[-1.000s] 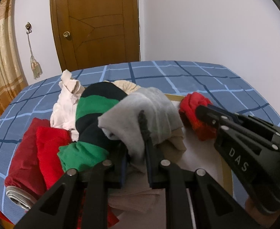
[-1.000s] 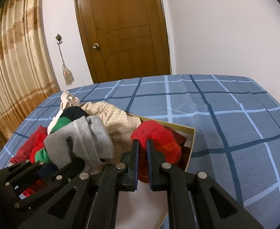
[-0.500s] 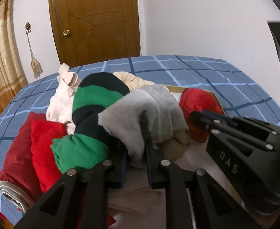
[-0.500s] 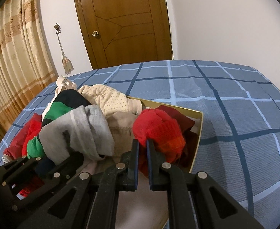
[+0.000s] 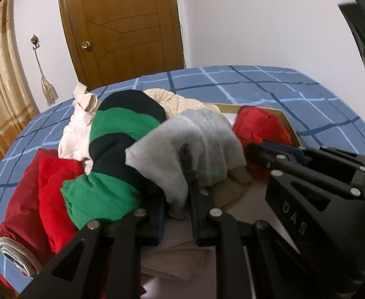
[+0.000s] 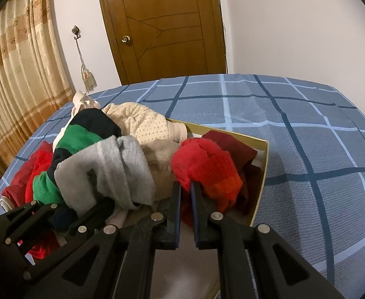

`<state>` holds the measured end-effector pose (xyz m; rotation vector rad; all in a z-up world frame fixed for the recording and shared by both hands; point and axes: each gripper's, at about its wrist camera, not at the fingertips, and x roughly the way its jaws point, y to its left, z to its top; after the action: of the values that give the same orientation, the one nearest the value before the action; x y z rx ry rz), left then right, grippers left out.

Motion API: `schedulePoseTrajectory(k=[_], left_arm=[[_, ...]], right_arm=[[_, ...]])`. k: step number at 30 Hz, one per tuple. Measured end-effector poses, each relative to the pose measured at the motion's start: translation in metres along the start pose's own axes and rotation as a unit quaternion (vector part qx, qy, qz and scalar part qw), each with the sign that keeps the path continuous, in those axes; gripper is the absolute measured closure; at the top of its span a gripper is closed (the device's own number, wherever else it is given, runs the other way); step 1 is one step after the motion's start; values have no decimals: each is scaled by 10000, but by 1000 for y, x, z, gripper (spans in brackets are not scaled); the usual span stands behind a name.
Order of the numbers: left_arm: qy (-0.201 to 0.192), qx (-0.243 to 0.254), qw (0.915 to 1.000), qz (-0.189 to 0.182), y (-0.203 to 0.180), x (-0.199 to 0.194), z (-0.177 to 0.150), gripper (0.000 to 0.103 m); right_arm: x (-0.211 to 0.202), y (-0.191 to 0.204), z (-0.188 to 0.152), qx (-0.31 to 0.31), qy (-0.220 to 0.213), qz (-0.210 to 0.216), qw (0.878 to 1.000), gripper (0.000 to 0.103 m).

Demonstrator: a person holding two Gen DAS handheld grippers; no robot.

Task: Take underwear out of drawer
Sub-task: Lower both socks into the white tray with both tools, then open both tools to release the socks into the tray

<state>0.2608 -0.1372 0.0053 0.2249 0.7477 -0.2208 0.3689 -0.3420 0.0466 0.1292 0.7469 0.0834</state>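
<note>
A shallow gold-edged drawer box [image 6: 262, 172] lies on the bed. My left gripper [image 5: 176, 189] is shut on grey underwear [image 5: 182, 147] and holds it above the box; it also shows in the right wrist view [image 6: 112, 167]. My right gripper [image 6: 185, 191] is shut on red underwear [image 6: 207, 167], seen in the left wrist view too [image 5: 259, 127]. Beige pieces [image 6: 162, 164] still lie in the box.
A heap of garments lies left of the box: green-and-black [image 5: 117, 149], white [image 5: 77, 129], cream dotted [image 6: 145, 124], red [image 5: 37, 189]. The blue checked bedspread [image 6: 307, 137] stretches to the right. A wooden door [image 6: 162, 27] and curtains [image 6: 15, 62] stand behind.
Both grippers have moved slightly forward and lower over the box with their garments still held. The grey and red pieces stay in the jaws.
</note>
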Motion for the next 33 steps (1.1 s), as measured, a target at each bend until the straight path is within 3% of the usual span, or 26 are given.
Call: schedulePoseTrajectory(k=[23, 25, 31, 33], left_arm=[[111, 152, 9996, 219, -2, 5, 3, 85], [146, 191, 9995, 188, -3, 5, 3, 78], [389, 384, 9984, -124, -10, 0, 0, 31], [327, 365, 9986, -178, -12, -7, -3, 25]], right_arm=[[2, 8, -4, -296, 194, -50, 9994, 93], [1, 6, -4, -228, 213, 40, 9995, 91], [-3, 1, -11, 38, 539, 572, 9969, 89], [-6, 1, -13, 75, 575, 664, 9961, 89]])
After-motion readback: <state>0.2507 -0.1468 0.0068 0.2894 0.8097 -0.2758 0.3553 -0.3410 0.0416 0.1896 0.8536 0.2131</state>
